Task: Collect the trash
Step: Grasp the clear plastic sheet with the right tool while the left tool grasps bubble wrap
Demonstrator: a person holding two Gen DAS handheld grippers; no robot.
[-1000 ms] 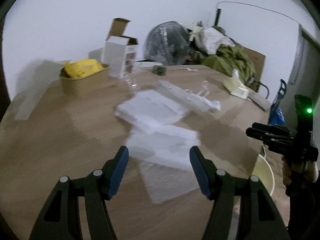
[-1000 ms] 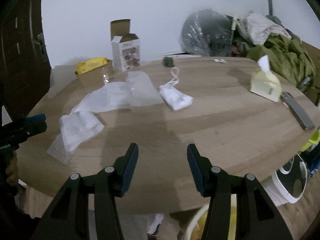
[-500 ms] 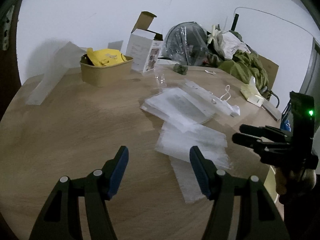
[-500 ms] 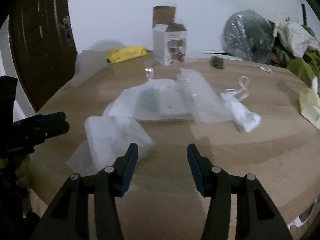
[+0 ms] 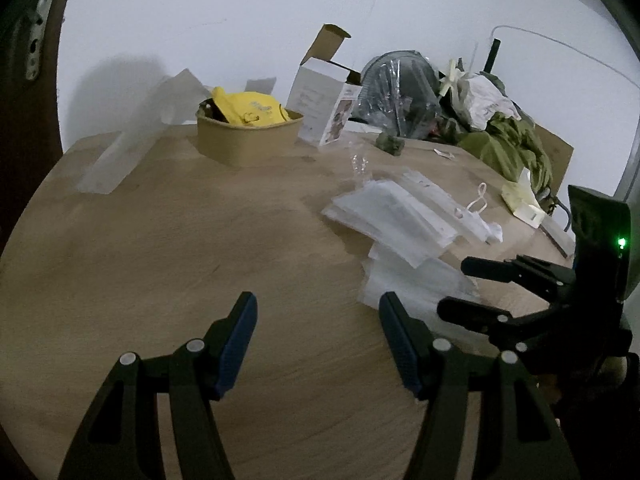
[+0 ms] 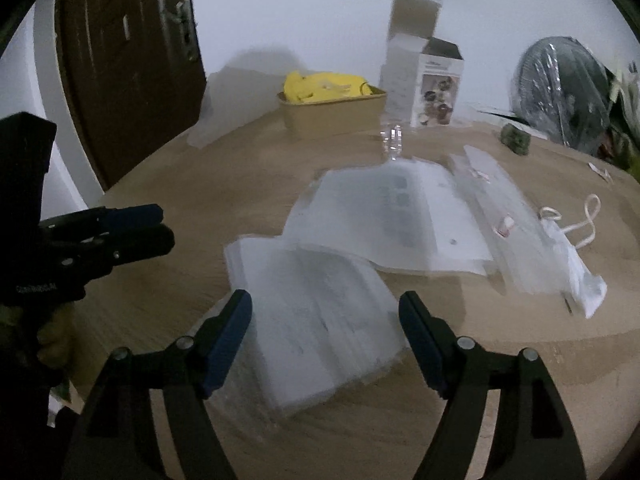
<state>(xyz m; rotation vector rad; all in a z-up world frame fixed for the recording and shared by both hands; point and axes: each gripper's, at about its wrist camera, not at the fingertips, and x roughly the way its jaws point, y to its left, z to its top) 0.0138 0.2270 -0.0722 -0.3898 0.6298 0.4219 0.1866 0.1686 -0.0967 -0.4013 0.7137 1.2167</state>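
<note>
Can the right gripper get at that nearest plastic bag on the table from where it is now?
Probably yes. The right gripper has just been opening its fingers, and the nearest plastic bag lies flat on the table right ahead of them, uncovered. The left gripper is off to the side, clear of it.

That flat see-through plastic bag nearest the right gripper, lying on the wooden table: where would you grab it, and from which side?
Probably by its near edge. The plastic bag lies flat on the table, so only an edge offers something to pinch. The right gripper, whose jaws have just been opening, is open with nothing pinched and already frames that near end, so coming in low from the table's near rim seems best.
</note>
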